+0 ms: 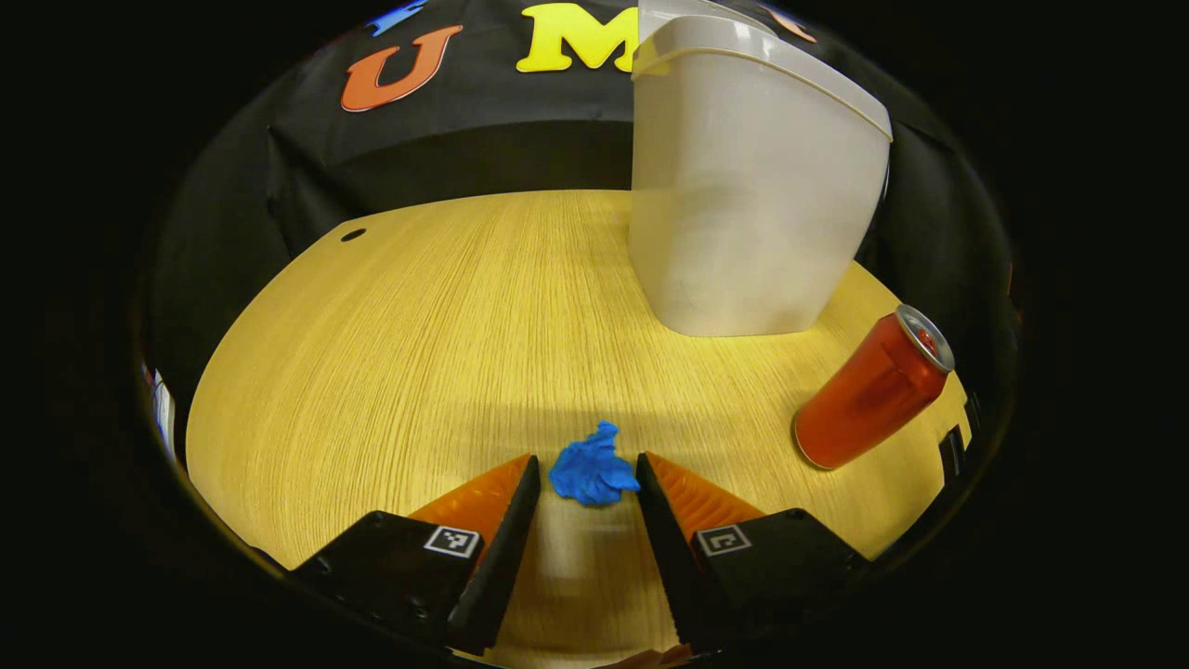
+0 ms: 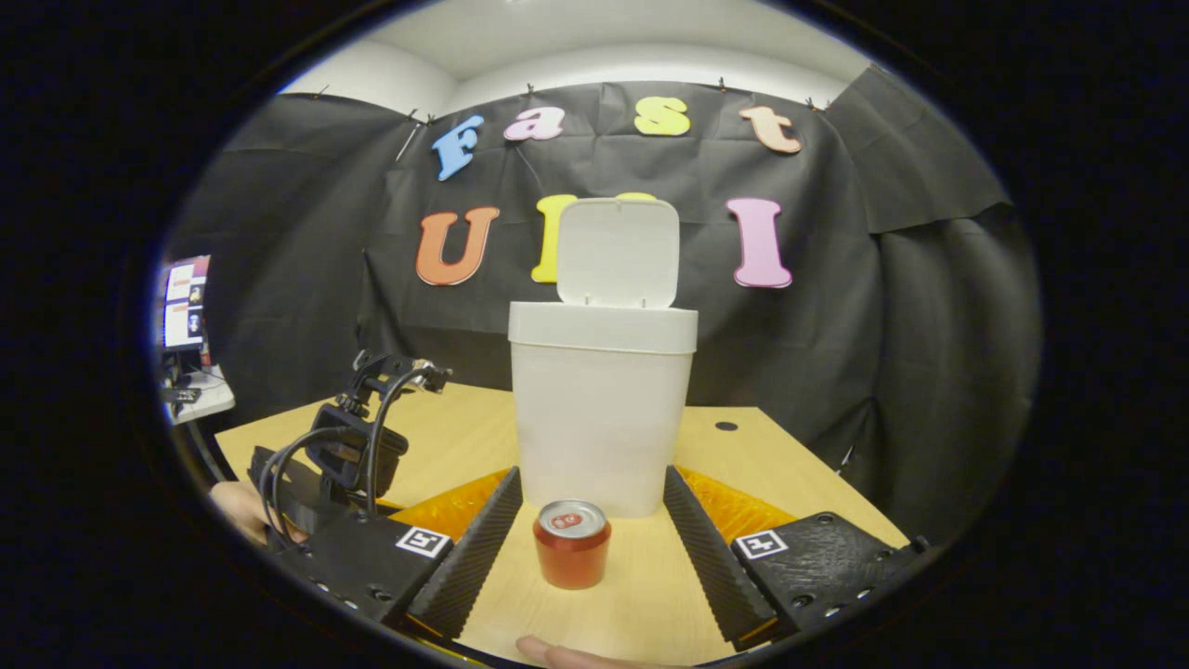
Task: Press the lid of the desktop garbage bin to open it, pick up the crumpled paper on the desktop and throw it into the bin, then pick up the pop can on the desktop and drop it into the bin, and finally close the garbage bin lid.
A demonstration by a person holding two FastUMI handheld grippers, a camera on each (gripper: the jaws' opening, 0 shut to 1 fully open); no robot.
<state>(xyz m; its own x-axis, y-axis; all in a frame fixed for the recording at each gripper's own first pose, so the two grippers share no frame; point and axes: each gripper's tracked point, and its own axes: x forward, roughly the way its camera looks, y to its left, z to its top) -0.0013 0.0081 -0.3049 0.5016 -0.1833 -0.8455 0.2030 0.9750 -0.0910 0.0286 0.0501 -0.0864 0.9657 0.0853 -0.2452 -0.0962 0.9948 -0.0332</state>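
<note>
Left gripper view: my jaws stand apart around the blue crumpled paper (image 1: 593, 474) on the pale wood-grain bench (image 1: 390, 353); black cloth walls the booth. My right jaws gape either side of the upright pop can (image 2: 571, 544); bin (image 2: 602, 409) lid (image 2: 617, 252) raised.

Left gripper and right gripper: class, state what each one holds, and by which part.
Nothing is held. The left gripper is open, its fingers either side of the crumpled blue paper on the wooden table. The right gripper is open around the upright red pop can.
</note>
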